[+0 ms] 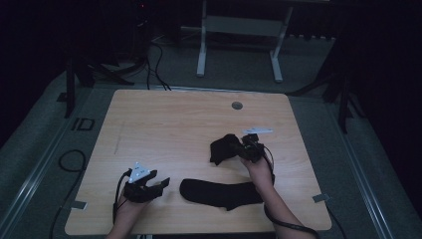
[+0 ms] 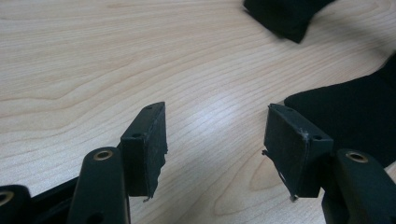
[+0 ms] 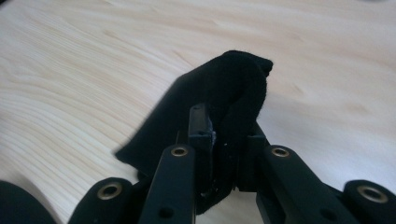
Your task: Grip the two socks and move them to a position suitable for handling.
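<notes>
One black sock point(image 1: 219, 193) lies flat near the front edge of the wooden table point(image 1: 164, 124). A second black sock point(image 1: 221, 148) hangs bunched from my right gripper point(image 1: 247, 147), just above the table right of centre. In the right gripper view, my right gripper point(image 3: 226, 128) is shut on a fold of this sock point(image 3: 233, 79), which droops to the left. My left gripper point(image 1: 161, 183) rests at the front left, open and holding nothing. In the left gripper view, my left gripper point(image 2: 215, 135) has bare wood between its pads, the flat sock point(image 2: 355, 116) lies to its right and the lifted sock point(image 2: 285, 14) is farther off.
A round cable hole point(image 1: 237, 105) sits in the table's far side. A white desk frame point(image 1: 239, 30) stands on the floor behind the table. Cables point(image 1: 69, 159) lie on the floor to the left. The room around is dark.
</notes>
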`<state>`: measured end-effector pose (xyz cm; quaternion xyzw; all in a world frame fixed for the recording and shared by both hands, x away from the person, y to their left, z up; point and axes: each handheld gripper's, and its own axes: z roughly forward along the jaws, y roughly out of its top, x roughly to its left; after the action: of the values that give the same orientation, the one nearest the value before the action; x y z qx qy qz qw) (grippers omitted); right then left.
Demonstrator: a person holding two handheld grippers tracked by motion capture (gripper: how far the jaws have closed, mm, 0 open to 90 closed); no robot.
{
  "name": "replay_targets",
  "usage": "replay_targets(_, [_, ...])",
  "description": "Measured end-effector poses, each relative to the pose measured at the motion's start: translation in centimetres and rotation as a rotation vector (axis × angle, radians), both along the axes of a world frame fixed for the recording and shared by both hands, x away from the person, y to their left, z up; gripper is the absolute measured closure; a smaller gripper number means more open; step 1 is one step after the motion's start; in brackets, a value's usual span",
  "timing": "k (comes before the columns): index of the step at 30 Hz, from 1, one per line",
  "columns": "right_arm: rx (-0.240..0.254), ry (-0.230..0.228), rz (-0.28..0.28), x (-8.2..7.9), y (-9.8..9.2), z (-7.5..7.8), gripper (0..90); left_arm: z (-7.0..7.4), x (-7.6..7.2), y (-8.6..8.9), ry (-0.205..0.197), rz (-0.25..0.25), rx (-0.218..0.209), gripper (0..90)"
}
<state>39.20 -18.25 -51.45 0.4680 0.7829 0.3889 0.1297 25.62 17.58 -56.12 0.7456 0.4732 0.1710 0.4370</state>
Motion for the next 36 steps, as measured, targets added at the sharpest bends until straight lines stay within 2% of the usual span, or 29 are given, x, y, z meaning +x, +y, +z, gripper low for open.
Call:
replay_targets(2, [0.011,0.024,-0.029,-0.5,-1.1,-0.7,79.9,0.0,0.0,-0.1,0.000,-0.004,0.005,39.5])
replay_targets(4, [-0.011,0.033,-0.048,-0.9,-1.9,-1.6,79.5,0.0,0.0,-0.3,0.001,-0.007,0.003,39.6])
replay_targets(9, [-0.008,0.070,-0.092,-1.4,-3.7,-3.0,76.6,0.1,0.1,-0.9,0.003,-0.022,0.014,39.6])
replay_targets(10, [-0.011,0.071,-0.104,-1.5,-4.0,-3.2,73.0,0.1,0.1,-1.0,0.001,-0.025,0.015,39.5])
replay_targets(13, [-0.006,0.090,-0.116,-1.7,-4.6,-3.4,52.8,0.3,0.2,-1.4,-0.001,-0.037,0.017,39.6])
replay_targets(16, [0.005,0.082,-0.129,-2.1,-5.3,-3.1,48.7,0.6,0.2,-1.7,-0.005,-0.052,0.018,39.5])
replay_targets(17, [0.023,0.082,-0.138,-2.4,-5.8,-2.8,48.3,0.9,0.4,-2.1,-0.001,-0.076,0.016,39.5])
replay_targets(18, [0.050,0.078,-0.134,-2.7,-6.7,-2.3,51.1,1.1,0.6,-2.4,-0.003,-0.091,0.016,39.5])
replay_targets(21, [0.042,0.086,-0.135,-2.8,-7.5,-2.1,53.0,1.8,1.0,-3.6,-0.004,-0.136,0.018,39.5])
replay_targets(22, [0.042,0.086,-0.135,-2.8,-7.5,-2.1,53.0,1.8,1.0,-3.6,-0.004,-0.136,0.018,39.5])
replay_targets(24, [0.080,0.114,-0.117,-2.5,-8.0,-2.3,52.4,2.5,1.6,-5.4,-0.013,-0.185,0.020,39.5])
replay_targets(25, [0.084,0.110,-0.109,-2.4,-7.9,-2.2,52.8,2.7,1.9,-6.1,-0.015,-0.202,0.027,39.5])
replay_targets(27, [0.074,0.095,-0.103,-2.3,-7.8,-2.1,60.4,3.2,2.5,-7.7,-0.027,-0.236,0.035,39.5])
replay_targets(28, [0.074,0.095,-0.103,-2.3,-7.8,-2.1,60.4,3.2,2.5,-7.7,-0.027,-0.236,0.035,39.5])
replay_targets(29, [0.064,0.102,-0.093,-2.2,-7.6,-2.1,66.2,3.6,2.9,-8.9,-0.031,-0.258,0.050,39.5])
replay_targets(30, [0.042,0.100,-0.091,-2.1,-7.4,-2.2,80.8,3.7,3.1,-9.5,-0.034,-0.267,0.056,37.7])
replay_targets(32, [0.051,0.109,-0.074,-2.1,-7.2,-2.0,88.1,4.1,3.6,-10.7,-0.040,-0.299,0.075,37.7])
replay_targets(34, [0.057,0.105,-0.070,-2.2,-7.1,-1.9,88.6,4.2,3.9,-11.3,-0.040,-0.311,0.086,36.0])
replay_targets(36, [0.067,0.084,-0.060,-2.5,-6.5,-1.1,88.8,4.4,4.9,-13.2,-0.029,-0.339,0.100,35.0])
